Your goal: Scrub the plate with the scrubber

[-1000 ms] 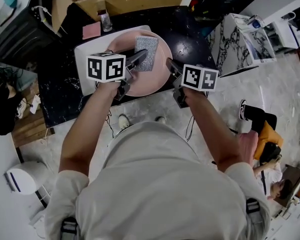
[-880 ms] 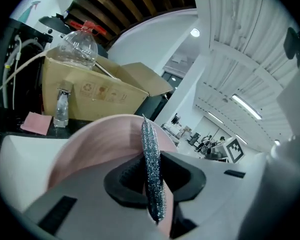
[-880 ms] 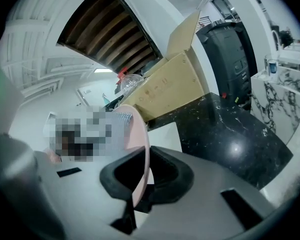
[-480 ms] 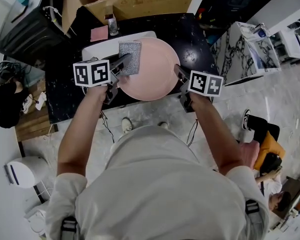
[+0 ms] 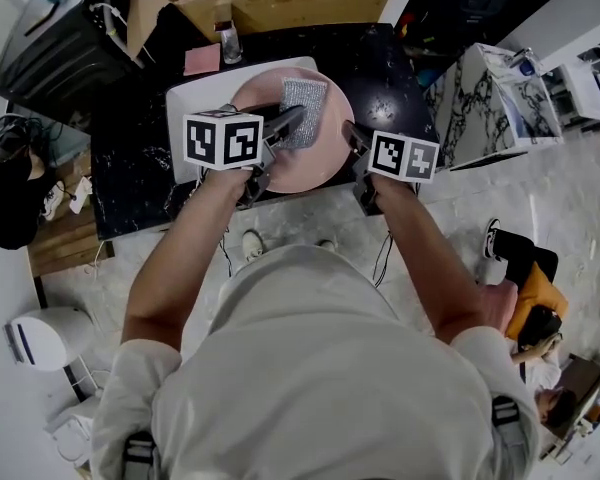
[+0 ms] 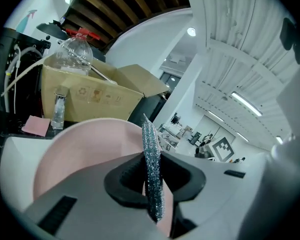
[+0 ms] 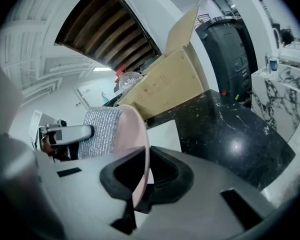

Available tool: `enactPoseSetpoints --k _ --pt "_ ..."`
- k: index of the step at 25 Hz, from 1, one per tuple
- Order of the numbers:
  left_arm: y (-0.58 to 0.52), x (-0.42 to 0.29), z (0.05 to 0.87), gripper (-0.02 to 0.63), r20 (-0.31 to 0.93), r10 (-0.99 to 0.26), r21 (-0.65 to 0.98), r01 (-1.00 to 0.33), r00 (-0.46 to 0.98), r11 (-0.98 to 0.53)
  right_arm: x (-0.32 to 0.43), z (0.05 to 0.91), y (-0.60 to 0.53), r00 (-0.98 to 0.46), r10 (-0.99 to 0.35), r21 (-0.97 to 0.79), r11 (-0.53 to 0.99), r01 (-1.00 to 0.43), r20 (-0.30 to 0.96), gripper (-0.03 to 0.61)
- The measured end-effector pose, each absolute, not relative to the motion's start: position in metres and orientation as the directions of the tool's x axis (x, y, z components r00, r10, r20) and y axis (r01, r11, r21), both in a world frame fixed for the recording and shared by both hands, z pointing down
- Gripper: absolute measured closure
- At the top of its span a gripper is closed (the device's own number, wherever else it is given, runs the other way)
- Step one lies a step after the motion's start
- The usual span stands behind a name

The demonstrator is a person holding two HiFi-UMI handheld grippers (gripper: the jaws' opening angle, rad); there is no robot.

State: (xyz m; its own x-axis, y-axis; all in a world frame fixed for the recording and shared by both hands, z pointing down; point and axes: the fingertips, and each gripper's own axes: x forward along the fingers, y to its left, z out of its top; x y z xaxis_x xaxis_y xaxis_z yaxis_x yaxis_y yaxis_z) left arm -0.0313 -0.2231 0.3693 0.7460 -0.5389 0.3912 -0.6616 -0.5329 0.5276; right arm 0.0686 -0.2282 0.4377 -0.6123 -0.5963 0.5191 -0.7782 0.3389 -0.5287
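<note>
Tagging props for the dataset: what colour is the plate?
Pale pink, plain with no pattern. The plate shows best in the head view.

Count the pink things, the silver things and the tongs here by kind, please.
Pink: 2, the plate and a small note
Silver: 1, the scrubber
Tongs: 2, left tongs and right tongs
Total: 5

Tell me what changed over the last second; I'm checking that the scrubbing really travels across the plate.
The scrubber, clamped in the left gripper, swept out to the left rim of the plate and has come back over its middle. Unchanged: the left gripper stays shut on the scrubber, and the right gripper stays shut on the plate's right rim.
</note>
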Motion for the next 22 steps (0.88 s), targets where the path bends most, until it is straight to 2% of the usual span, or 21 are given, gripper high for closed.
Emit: enactPoseSetpoints --k 9,22 --pt "-0.222 -0.009 0.393 0.541 0.403 -0.491 0.575 -0.631 0.772 -0.521 0.056 0.43 -0.233 -0.623 -0.606 -0.549 0.338 -0.764 0.494 0.558" --pt "-0.231 -0.075 0.406 0.541 0.485 -0.56 0.495 -0.739 0.671 -0.457 0.066 0.438 -0.233 -0.612 -0.613 -0.552 0.319 -0.77 0.5 0.555"
